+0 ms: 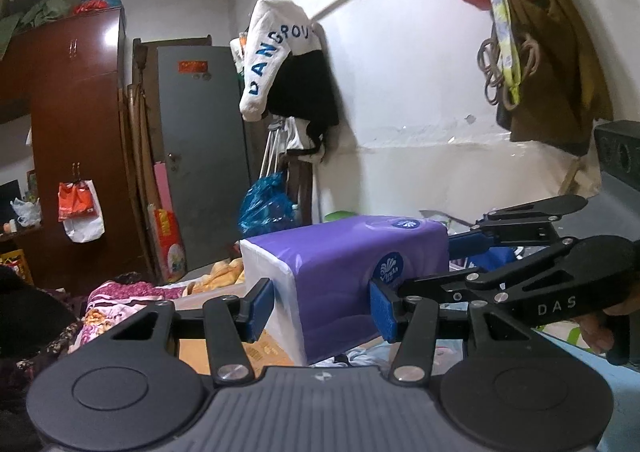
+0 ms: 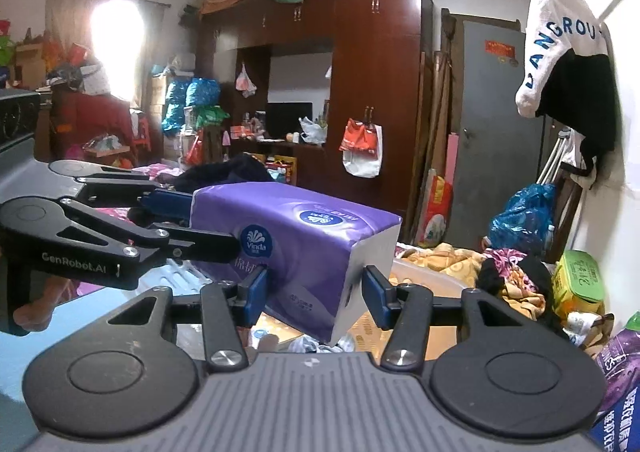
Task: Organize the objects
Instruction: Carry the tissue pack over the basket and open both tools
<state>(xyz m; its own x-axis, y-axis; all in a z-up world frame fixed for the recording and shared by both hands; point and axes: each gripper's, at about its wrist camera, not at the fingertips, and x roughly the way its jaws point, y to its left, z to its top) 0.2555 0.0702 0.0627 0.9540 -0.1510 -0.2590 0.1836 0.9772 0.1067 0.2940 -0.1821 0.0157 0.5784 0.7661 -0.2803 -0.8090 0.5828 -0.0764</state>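
Left gripper: mine, pads part open and pressed on one end of the purple tissue pack.
Right gripper: mine too, jaws at a like width, clamped on the other end of the same pack.
Tissue pack: held off the ground between both tools, level, over a cardboard box and loose clothes.
Step in hand: carrying the pack, I judge; nothing is set down yet.
Next move: both hands must travel together at the same spacing, or the soft pack will twist or slip from one pair of pads.
Farther off: wardrobe, grey door, hanging shirt.
Hard to tell: where the pack should go; its underside and what lies right below it are hidden.
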